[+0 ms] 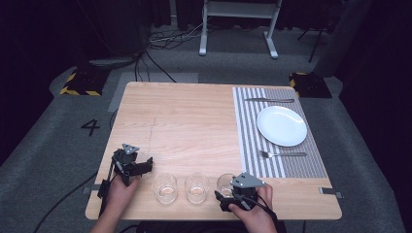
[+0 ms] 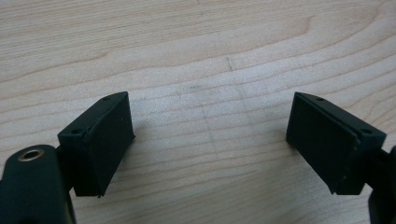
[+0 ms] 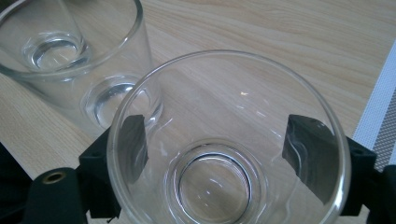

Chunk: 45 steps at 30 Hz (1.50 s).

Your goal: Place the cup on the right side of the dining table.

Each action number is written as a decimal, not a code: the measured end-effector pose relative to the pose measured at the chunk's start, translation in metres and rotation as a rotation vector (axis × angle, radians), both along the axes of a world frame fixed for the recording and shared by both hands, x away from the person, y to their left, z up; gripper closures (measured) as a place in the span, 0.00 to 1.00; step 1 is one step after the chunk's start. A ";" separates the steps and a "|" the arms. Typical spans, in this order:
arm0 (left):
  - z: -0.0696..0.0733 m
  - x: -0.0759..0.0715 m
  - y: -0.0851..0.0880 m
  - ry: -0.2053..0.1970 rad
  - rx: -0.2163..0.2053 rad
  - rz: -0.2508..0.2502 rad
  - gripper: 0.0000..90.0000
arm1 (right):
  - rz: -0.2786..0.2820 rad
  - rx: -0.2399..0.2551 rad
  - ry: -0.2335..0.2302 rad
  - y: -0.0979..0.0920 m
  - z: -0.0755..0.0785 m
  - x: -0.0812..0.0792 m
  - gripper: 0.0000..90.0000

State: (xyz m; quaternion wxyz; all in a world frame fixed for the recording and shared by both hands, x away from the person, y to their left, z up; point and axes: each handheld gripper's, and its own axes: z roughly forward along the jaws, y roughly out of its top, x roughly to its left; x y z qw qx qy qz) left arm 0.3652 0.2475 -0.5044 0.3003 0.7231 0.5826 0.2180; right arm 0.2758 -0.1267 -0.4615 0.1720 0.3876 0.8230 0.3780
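Observation:
Three clear empty glasses stand in a row near the table's front edge: the left glass (image 1: pixel 165 188), the middle glass (image 1: pixel 197 188) and the right glass (image 1: pixel 225 181). My right gripper (image 1: pixel 225 188) is open, with one jaw on either side of the right glass (image 3: pixel 224 186). In the right gripper view (image 3: pixel 215 140) both black jaws show through the glass wall; I cannot tell whether they touch it. The middle glass (image 3: pixel 70 60) stands just beyond it. My left gripper (image 1: pixel 145 164) rests on the wood left of the glasses. It stands wide open (image 2: pixel 210 121) with bare table between the jaws.
A striped grey placemat (image 1: pixel 252 141) lies along the table's right side. On it are a white plate (image 1: pixel 282 125), a knife (image 1: pixel 269 100) beyond the plate and a fork (image 1: pixel 282 154) in front of it. The wooden table (image 1: pixel 189 121) ends close behind the glasses.

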 end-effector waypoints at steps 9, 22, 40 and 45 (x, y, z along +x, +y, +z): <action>0.000 0.000 0.000 0.000 0.000 0.000 0.17 | 0.002 -0.022 -0.027 -0.002 0.017 0.015 0.22; 0.000 -0.001 0.000 0.001 0.003 0.002 0.17 | -0.011 -0.053 -0.055 -0.014 0.045 0.038 0.22; 0.000 -0.002 0.000 0.002 0.002 0.009 0.17 | -0.076 -0.003 -0.082 -0.039 0.081 0.086 0.22; 0.000 -0.001 0.000 0.003 0.002 0.007 0.17 | -0.097 0.013 -0.082 -0.042 0.087 0.099 0.22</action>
